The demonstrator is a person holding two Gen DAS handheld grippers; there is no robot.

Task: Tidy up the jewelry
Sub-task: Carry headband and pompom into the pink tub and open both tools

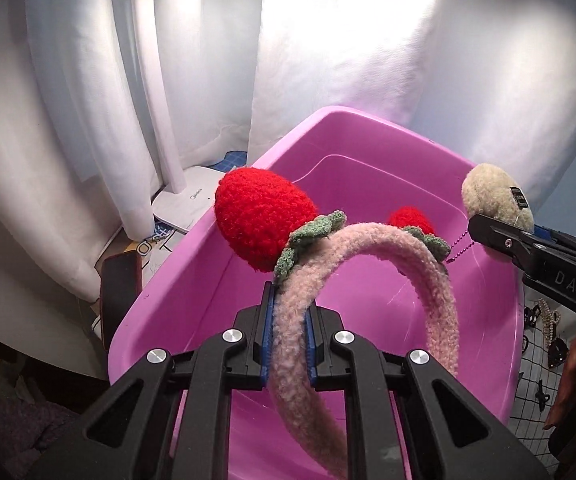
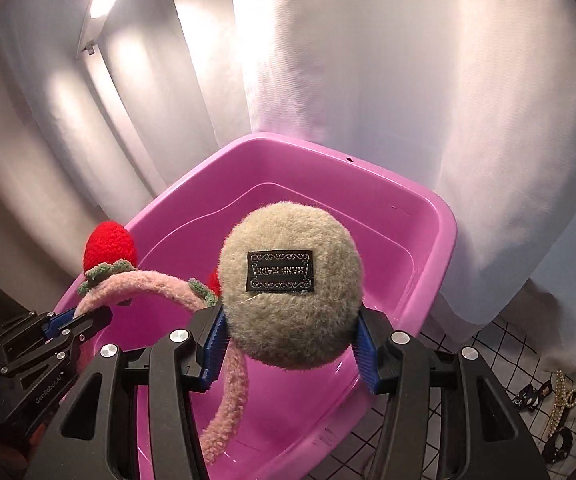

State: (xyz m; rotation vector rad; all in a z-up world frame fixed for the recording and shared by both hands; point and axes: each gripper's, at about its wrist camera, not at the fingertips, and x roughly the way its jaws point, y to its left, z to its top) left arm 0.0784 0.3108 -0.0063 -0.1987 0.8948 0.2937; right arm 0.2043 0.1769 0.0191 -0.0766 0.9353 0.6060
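Note:
My left gripper (image 1: 290, 320) is shut on a fuzzy pink headband (image 1: 436, 280) with two red knitted strawberries (image 1: 260, 216), held over the pink plastic tub (image 1: 368, 132). My right gripper (image 2: 290, 344) is shut on a round beige plush pompom (image 2: 288, 292) with a black label and a pink bead chain (image 1: 460, 250), also above the tub (image 2: 428, 216). The right gripper shows in the left wrist view (image 1: 488, 232), the left gripper in the right wrist view (image 2: 88, 320), with the headband (image 2: 152, 280).
White curtains hang behind the tub. Hair clips and a pearl clip (image 2: 564, 404) lie on a white grid cloth at the right, also seen in the left wrist view (image 1: 544, 320). A white lamp base (image 1: 192, 200) and a dark phone-like object (image 1: 122, 280) sit left of the tub.

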